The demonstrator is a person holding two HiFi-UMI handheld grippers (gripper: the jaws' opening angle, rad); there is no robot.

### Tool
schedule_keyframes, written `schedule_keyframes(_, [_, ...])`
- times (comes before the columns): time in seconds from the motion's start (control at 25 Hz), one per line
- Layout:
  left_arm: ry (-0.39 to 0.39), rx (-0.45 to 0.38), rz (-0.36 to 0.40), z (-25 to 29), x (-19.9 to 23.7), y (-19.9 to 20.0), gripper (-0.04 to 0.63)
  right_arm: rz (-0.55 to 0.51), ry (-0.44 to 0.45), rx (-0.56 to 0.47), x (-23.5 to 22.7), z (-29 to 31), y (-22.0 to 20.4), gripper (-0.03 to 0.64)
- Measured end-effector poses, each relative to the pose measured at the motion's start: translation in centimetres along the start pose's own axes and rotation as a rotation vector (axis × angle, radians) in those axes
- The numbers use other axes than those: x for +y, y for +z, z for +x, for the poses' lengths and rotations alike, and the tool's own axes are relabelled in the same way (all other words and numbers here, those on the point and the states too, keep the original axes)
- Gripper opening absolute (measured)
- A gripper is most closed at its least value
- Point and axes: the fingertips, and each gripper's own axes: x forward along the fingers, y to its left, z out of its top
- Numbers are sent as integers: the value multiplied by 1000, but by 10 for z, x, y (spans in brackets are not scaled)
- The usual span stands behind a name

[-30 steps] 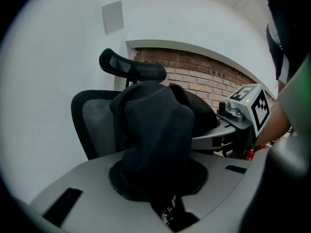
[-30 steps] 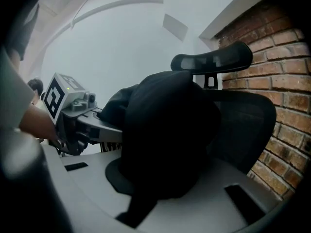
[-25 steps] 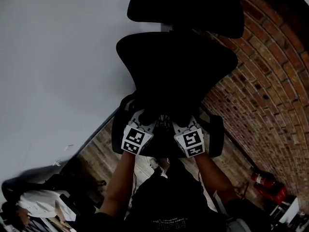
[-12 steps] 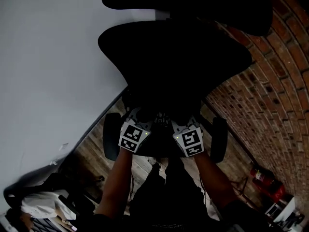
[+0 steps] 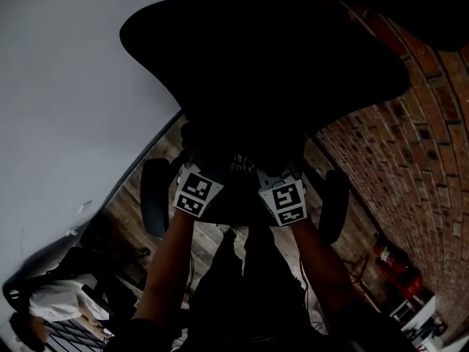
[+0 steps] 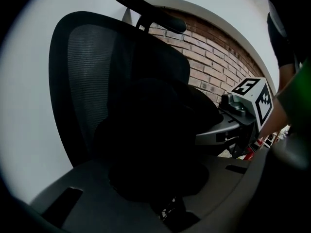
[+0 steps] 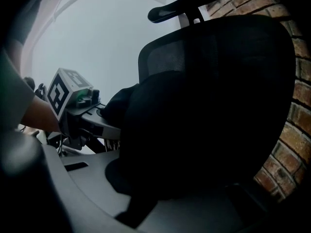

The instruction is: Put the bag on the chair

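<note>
The black bag [image 6: 155,140] hangs in front of the office chair's mesh back [image 6: 87,81], low over the seat. It looks just as dark in the right gripper view, where the bag [image 7: 194,140] fills the middle. In the head view the bag [image 5: 242,160] is a black mass between the two marker cubes. My left gripper [image 5: 211,171] and right gripper [image 5: 270,174] are side by side, each shut on the bag's near edge. A fold of fabric drops between the right gripper's [image 7: 138,210] jaws. The left gripper's [image 6: 170,212] jaws are half hidden by the bag.
The chair's armrests [image 5: 154,196] [image 5: 335,204] flank the grippers and its headrest [image 6: 148,8] rises above the back. A brick wall [image 5: 410,167] stands close on the right, a white wall [image 5: 66,86] on the left. A red extinguisher [image 5: 399,266] and clutter [image 5: 55,299] lie on the wooden floor.
Both grippers and the bag have gone forward towards the chair. The chair back now looms larger in the head view and its headrest has slid out of the top of the frame.
</note>
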Motion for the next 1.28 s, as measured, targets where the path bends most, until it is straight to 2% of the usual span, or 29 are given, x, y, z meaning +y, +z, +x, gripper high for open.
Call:
schedule_keyframes(0.44, [-16, 50, -28, 29, 5, -34, 78, 13, 5, 59, -10, 23, -36, 41])
schedule_keyframes(0.68, [-16, 45, -14, 37, 6, -36, 81, 17, 0, 65, -20, 28, -49, 43])
schedule_keyframes(0.84, [2, 61, 29, 41, 4, -39, 84, 50, -19, 65, -24, 29, -54, 46])
schedule_keyframes(0.96, [24, 77, 24, 43, 4, -44, 87, 54, -32, 66, -24, 31, -59, 50])
schedule_keyframes(1.04, [50, 85, 23, 42, 4, -48, 94, 34, -43, 78, -22, 31, -59, 66])
schedule_keyframes(1.12, [76, 96, 32, 42, 4, -51, 106, 18, -67, 95, -23, 28, -61, 111])
schedule_keyframes(1.28, [95, 102, 2, 36, 1, -54, 165, 34, -97, 118, -28, 17, -67, 183])
